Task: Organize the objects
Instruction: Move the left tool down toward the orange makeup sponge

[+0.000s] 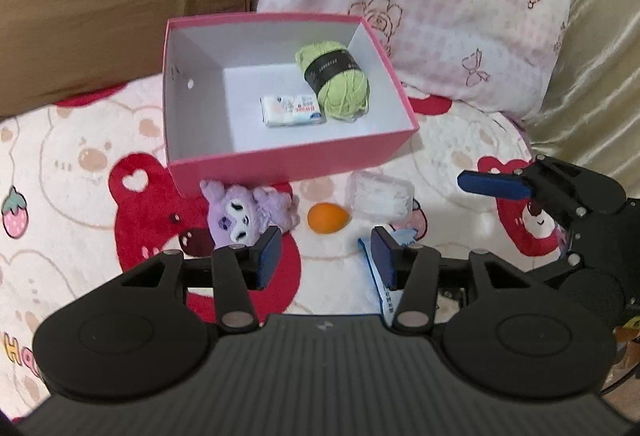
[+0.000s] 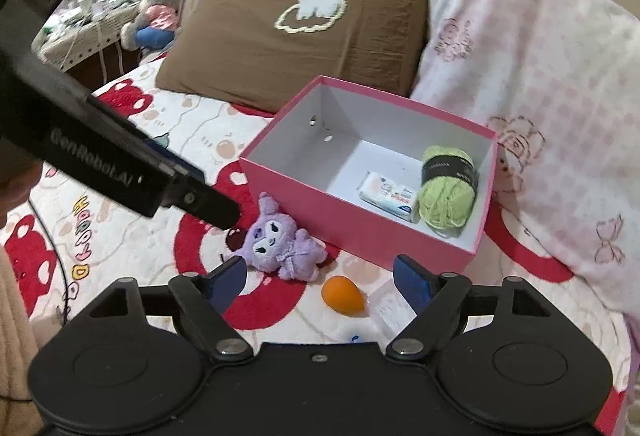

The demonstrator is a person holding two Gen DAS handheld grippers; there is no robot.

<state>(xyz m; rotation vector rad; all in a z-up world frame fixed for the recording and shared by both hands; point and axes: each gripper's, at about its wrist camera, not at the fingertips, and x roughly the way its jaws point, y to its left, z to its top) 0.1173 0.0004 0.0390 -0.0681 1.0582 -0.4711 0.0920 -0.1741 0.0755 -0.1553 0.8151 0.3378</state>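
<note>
On the bed's white blanket with red bear prints, an open pink cardboard box with a white inside stands in front of a brown pillow and a pink checked pillow. Inside the box a ball of light green yarn with a black band lies against the right wall, touching a small white wrapped packet beside it. Just in front of the box lie a purple plush toy, an orange egg-shaped sponge and a clear plastic case of white contents, each apart from the others. The left claw hangs above the blanket, partly open and holding nothing, with a blue-edged white packet lying under its right finger. The right claw is wide open and empty, the sponge below the gap between its fingers.
</note>
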